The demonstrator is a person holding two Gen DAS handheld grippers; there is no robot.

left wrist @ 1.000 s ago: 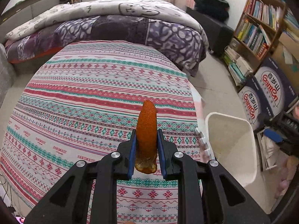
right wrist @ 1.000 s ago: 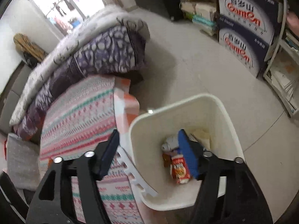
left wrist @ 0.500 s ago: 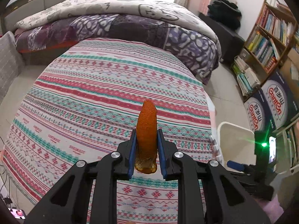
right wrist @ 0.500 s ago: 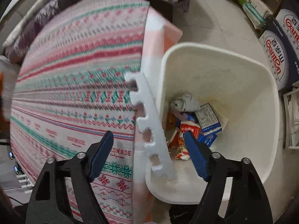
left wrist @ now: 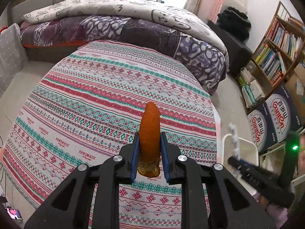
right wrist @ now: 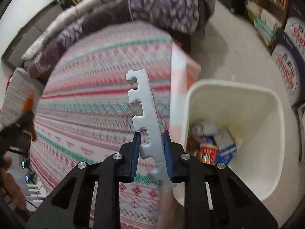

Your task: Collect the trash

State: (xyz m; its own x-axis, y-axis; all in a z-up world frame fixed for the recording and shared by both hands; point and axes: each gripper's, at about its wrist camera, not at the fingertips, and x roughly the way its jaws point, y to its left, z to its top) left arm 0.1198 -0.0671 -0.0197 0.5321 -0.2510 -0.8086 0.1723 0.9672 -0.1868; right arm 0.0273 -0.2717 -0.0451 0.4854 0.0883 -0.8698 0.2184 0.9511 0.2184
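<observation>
My left gripper is shut on an orange peel and holds it upright above the patterned tablecloth. My right gripper is shut on a white notched foam strip, held up over the table's right edge beside the white trash bin. The bin holds several wrappers and a crumpled tissue. In the left wrist view the bin and the foam strip show at the right. The peel also shows at the far left of the right wrist view.
A bed with a purple quilt stands behind the table. A bookshelf and blue boxes line the right wall. A grey cushion lies at the left. Tiled floor surrounds the bin.
My right gripper has closed on the foam strip and lifted it off the bin's rim toward the table. My left gripper has pulled back and up a little, still holding the peel.
</observation>
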